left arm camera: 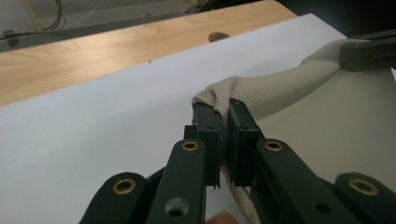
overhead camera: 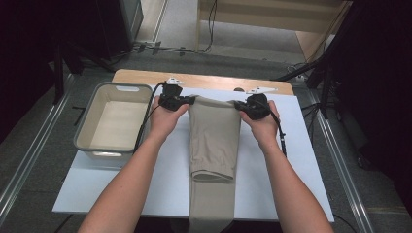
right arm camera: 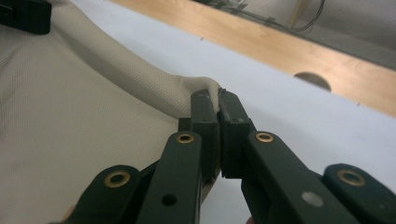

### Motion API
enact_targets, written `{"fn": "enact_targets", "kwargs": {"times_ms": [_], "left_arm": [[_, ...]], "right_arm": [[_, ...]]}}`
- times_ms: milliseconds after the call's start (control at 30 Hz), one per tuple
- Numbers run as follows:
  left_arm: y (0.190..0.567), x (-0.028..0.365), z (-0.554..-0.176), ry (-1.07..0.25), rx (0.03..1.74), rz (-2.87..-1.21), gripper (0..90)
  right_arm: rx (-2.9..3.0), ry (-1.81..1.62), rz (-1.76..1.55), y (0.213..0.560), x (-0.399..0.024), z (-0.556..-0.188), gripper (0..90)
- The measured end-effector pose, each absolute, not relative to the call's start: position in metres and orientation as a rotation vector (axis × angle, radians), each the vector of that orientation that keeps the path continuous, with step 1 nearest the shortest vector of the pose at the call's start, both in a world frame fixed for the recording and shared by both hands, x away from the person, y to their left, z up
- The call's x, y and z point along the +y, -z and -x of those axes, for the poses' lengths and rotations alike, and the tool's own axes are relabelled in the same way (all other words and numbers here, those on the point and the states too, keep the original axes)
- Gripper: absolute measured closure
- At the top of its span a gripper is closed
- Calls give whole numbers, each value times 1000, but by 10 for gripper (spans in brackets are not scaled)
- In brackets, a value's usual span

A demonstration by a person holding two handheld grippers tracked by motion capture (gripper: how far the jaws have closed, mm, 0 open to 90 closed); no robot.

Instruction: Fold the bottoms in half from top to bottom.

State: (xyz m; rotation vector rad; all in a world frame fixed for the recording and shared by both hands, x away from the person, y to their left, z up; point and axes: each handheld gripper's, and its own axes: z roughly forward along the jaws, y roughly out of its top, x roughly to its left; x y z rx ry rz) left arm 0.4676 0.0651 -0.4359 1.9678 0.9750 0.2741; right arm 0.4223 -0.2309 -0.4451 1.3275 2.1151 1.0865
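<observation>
While both grippers pinch the far corners of the beige garment [overhead camera: 214,138], my left gripper [overhead camera: 187,101] and right gripper [overhead camera: 241,106] are each clamped tight on a thin bite of fabric, stretched between them above the white sheet [overhead camera: 301,160]. I judge the risk is a corner slipping out, since each pinch sits near the edge, or the near end, hanging over the table edge, dragging and spoiling the fold. Left of it, the grey bin [overhead camera: 112,121] sits close to my left forearm.
</observation>
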Motion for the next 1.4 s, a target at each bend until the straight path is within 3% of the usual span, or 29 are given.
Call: {"fn": "enact_targets", "kwargs": {"times_ms": [100,133,200,233,367,700,767,1400], "left_arm": [[438,70,-478,-268,984,-1939,852],[440,72,-481,-254,997,-1938,807],[445,72,-482,-241,1013,-1961,537],[446,73,-481,-224,1011,-1973,412],[449,76,-467,-142,963,-1918,254],[445,77,-425,-30,792,-1888,5],[445,77,-416,-13,767,-1890,0],[469,76,-335,30,651,-1966,0]], "right_arm": [[2089,-1136,-1337,442,-229,-430,842],[2072,-1140,-1348,442,-228,-432,764],[2049,-1117,-1394,441,-226,-436,427],[2045,-1127,-1411,441,-226,-436,373],[2080,-1193,-1408,444,-227,-428,251],[2121,-1290,-1363,461,-228,-384,58],[2131,-1300,-1352,462,-227,-376,0],[2222,-1394,-1196,471,-212,-290,0]]}}
